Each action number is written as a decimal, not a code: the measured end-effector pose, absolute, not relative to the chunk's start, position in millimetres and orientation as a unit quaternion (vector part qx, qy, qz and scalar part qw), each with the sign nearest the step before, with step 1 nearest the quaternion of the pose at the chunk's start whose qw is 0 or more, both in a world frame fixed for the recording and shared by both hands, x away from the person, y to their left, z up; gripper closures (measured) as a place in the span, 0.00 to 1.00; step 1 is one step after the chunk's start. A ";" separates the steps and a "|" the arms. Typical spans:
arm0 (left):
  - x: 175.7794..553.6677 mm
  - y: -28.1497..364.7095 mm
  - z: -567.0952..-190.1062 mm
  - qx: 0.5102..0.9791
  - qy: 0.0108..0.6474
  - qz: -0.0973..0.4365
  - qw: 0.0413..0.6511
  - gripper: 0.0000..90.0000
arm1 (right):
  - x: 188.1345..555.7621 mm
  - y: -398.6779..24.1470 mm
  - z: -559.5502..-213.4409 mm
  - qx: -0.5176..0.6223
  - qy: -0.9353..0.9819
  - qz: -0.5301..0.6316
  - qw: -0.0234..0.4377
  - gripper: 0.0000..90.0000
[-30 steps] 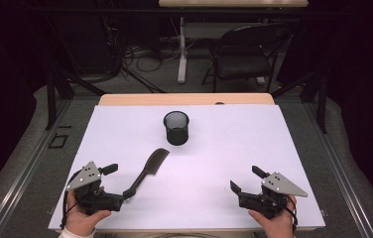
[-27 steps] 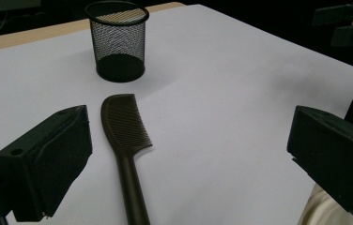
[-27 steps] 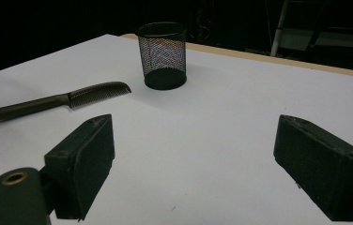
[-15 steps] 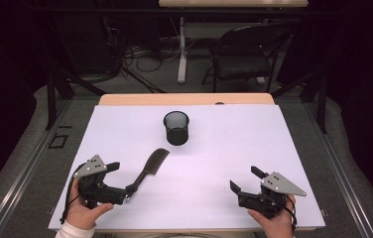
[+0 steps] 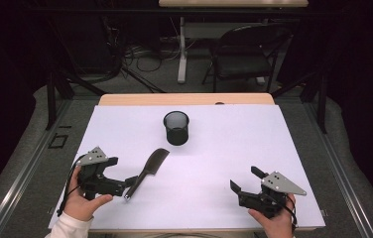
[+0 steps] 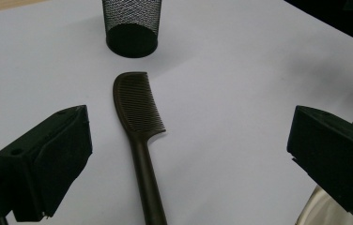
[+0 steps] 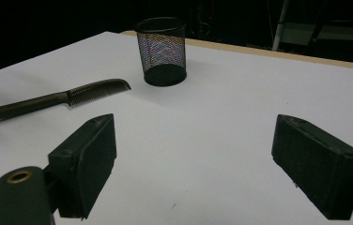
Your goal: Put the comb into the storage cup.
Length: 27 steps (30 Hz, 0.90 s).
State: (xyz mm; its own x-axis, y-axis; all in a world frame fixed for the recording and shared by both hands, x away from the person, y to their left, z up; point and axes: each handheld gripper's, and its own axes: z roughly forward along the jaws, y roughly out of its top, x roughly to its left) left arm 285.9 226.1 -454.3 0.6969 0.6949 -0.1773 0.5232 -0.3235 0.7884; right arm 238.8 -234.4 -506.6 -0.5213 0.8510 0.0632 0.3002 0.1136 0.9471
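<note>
**Black comb lies flat, with little for the tongs to bite on**

Black plastic and thin, the long-handled comb (image 6: 139, 136) rests flat on the white sheet that covers the worktop (image 5: 214, 158), its handle end pointing at the left tongs (image 5: 120, 184) and its toothed head aimed toward the cup. The left tongs stand wide open with the handle lying between and just ahead of the jaws, nothing gripped. The likely trouble is in the pickup: a handle this low and slick could skid forward if one pad meets it first, or roll out of a shallow pinch, and pads pressed too steeply might snag and wrinkle the sheet. The right tongs (image 5: 246, 184) sit well apart at the near right edge, also open and empty.

Farther out stands the black wire-mesh cup (image 5: 176, 128), upright and apparently empty. It looks light, so a comb swung against its rim could tip it. Nothing lies between comb and cup. Beyond the worktop, a dark folding chair (image 5: 244, 59) and floor cables (image 5: 140, 54) stay clear.
</note>
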 end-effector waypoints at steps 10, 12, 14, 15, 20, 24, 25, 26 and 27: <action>293.6 221.4 -450.1 0.820 0.383 0.090 0.416 0.01 | 239.3 -234.8 -507.3 0.415 0.698 0.521 0.262 0.16; 296.0 219.4 -449.1 0.825 0.384 0.089 0.406 0.01 | 239.4 -234.7 -507.5 0.416 0.699 0.520 0.261 0.16; 296.7 218.6 -449.0 0.825 0.387 0.088 0.402 0.01 | 239.7 -234.6 -507.7 0.415 0.698 0.521 0.261 0.16; 298.5 217.6 -449.2 0.826 0.389 0.087 0.398 0.01 | 239.8 -234.6 -507.8 0.415 0.698 0.521 0.261 0.16; 303.4 215.6 -449.9 0.830 0.397 0.077 0.384 0.01 | 240.4 -234.6 -508.6 0.416 0.699 0.521 0.259 0.16; 306.7 214.6 -450.4 0.834 0.399 0.076 0.375 0.01 | 240.3 -234.8 -508.6 0.416 0.701 0.519 0.258 0.16; 307.7 214.5 -450.6 0.833 0.400 0.076 0.374 0.01 | 240.4 -234.8 -508.6 0.416 0.701 0.519 0.257 0.16; 307.7 214.5 -450.6 0.833 0.400 0.076 0.374 0.01 | 240.4 -234.8 -508.6 0.416 0.701 0.519 0.257 0.16; 308.8 214.6 -450.5 0.834 0.400 0.074 0.372 0.01 | 240.4 -234.8 -508.7 0.416 0.701 0.519 0.257 0.16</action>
